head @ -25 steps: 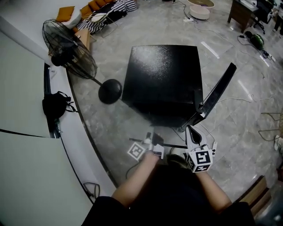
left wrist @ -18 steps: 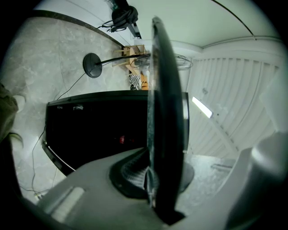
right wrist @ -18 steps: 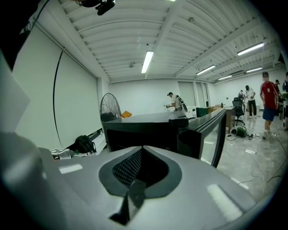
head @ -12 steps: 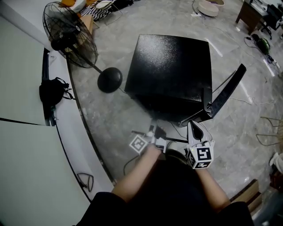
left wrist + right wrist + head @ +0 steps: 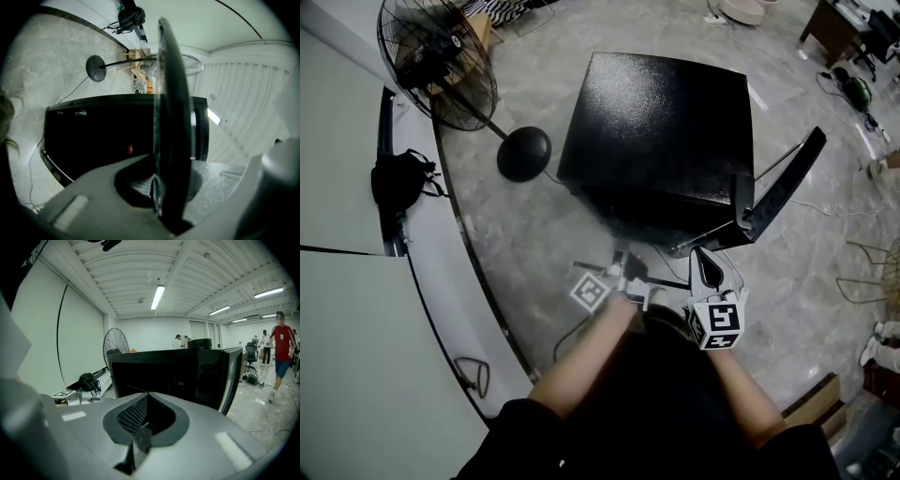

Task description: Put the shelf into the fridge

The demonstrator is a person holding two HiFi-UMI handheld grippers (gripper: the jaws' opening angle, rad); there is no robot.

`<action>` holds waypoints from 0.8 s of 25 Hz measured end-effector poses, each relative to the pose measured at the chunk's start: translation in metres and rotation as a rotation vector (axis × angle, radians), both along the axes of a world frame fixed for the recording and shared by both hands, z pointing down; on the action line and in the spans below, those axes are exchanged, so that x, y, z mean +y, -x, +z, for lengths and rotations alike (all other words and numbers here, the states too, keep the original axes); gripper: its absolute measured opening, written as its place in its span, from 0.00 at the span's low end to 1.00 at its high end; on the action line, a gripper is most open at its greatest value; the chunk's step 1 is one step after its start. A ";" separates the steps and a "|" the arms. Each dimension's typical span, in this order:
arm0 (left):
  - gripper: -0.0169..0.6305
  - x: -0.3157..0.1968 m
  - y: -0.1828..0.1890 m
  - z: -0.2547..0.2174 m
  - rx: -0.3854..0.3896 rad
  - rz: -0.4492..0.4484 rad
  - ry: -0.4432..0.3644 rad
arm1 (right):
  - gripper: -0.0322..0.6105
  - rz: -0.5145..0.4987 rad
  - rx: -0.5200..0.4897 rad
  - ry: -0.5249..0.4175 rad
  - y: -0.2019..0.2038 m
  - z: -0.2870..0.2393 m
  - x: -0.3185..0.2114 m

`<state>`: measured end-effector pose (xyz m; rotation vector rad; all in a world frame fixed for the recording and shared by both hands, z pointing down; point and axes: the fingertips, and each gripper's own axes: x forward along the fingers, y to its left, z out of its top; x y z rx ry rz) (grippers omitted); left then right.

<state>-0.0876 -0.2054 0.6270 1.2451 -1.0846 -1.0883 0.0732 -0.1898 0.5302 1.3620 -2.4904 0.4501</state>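
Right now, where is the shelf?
In the head view the shelf sits low centre, held between left claw and right claw, before the open black fridge.

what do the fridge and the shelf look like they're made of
The fridge looks like black painted metal or plastic: finely speckled sheen on its top. The shelf is a thin rigid pane, probably glass or clear plastic: dark glossy edge, hard to confirm.

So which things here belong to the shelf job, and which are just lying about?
Job: shelf, gripped by left gripper and right gripper; fridge, door open.
Lying about: standing fan; black bag.
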 end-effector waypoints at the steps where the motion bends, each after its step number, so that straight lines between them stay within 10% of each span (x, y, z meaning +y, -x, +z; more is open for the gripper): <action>1: 0.05 0.000 0.000 0.003 0.008 -0.003 0.004 | 0.05 0.001 0.003 0.001 0.000 0.001 0.001; 20: 0.05 -0.009 -0.001 0.018 0.024 -0.017 -0.034 | 0.05 0.044 0.020 0.043 -0.011 0.022 0.014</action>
